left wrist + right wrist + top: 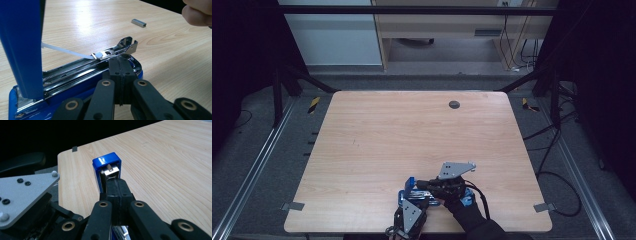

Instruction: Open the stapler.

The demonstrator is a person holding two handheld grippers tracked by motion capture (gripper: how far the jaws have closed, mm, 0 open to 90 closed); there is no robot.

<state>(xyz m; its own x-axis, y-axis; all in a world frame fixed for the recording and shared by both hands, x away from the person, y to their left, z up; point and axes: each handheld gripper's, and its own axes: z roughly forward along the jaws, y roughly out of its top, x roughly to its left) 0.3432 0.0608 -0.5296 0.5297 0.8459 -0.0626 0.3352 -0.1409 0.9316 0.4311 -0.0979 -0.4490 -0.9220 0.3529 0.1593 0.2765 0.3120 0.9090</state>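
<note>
High view: blue stapler point(411, 192) lies opened near the table's point(377, 130) near edge, left gripper point(411, 212) and right gripper point(437, 187) both at it.
Left gripper view: jaws pressed together, against the stapler's chrome magazine point(82, 67); lid point(22, 45) raised; staple strip point(139, 22) lies apart.
Right gripper view: jaws together, touching the lid's tip point(107, 162).
</note>
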